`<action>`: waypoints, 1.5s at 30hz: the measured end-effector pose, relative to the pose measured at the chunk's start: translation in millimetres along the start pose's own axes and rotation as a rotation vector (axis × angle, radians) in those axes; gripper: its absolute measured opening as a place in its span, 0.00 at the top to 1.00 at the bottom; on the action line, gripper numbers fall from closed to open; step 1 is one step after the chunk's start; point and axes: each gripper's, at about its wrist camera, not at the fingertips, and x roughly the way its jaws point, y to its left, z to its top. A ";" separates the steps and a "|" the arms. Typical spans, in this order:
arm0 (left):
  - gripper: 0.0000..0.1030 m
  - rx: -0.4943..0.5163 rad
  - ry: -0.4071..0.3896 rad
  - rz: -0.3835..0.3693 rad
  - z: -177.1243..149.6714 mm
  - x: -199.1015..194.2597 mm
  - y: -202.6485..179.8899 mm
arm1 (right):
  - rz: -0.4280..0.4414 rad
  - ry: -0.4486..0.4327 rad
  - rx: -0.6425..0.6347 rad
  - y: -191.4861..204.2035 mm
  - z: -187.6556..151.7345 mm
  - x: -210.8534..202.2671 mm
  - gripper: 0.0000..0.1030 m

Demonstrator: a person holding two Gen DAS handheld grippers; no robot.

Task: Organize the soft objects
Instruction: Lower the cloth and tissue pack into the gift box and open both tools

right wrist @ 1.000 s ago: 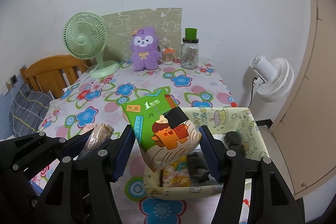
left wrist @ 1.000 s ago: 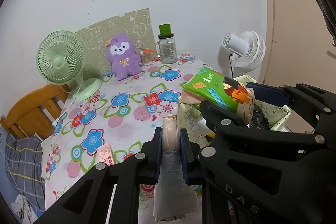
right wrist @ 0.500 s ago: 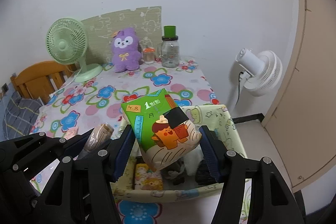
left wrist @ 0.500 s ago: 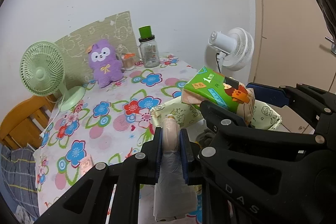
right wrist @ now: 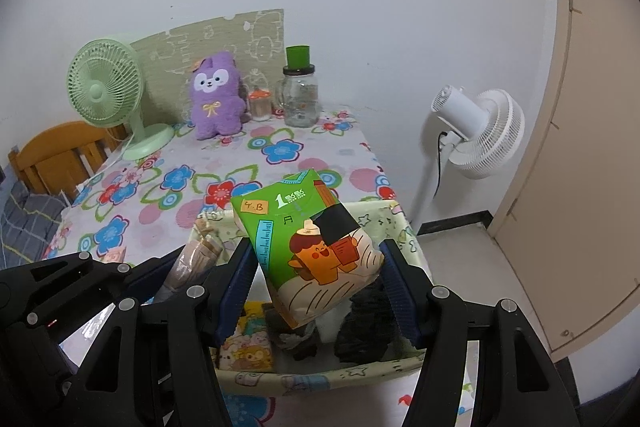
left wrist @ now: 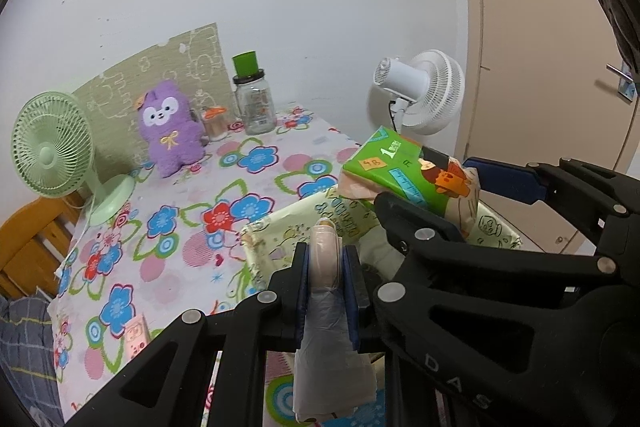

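Several soft items fill fabric bin (right wrist: 320,373).

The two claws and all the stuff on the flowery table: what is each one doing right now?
Left claw: shut on a rolled plastic bag.
Right claw: shut on a green tissue pack, held over the basket.
Fabric basket: open, with dark clothes and a cartoon packet inside.
Purple plush: sitting upright by the wall.
Green fan: upright; spinning or not, cannot tell.
White fan: standing on the floor.
Glass jar: upright, lid on.
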 end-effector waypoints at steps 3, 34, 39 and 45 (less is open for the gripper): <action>0.86 0.007 0.000 -0.012 2.9 4.5 -4.8 | -0.007 0.008 0.005 -5.4 1.2 4.5 0.37; 0.18 0.051 0.046 -0.017 13.3 63.2 -6.4 | 0.047 0.122 0.054 -17.8 2.6 67.3 0.33; 0.13 0.067 0.055 0.012 7.3 64.1 -3.8 | 0.052 0.127 0.039 -10.4 -1.8 70.7 0.29; 0.09 0.047 0.067 -0.004 1.0 61.3 2.7 | 0.046 0.096 0.026 -3.9 -4.0 63.7 0.10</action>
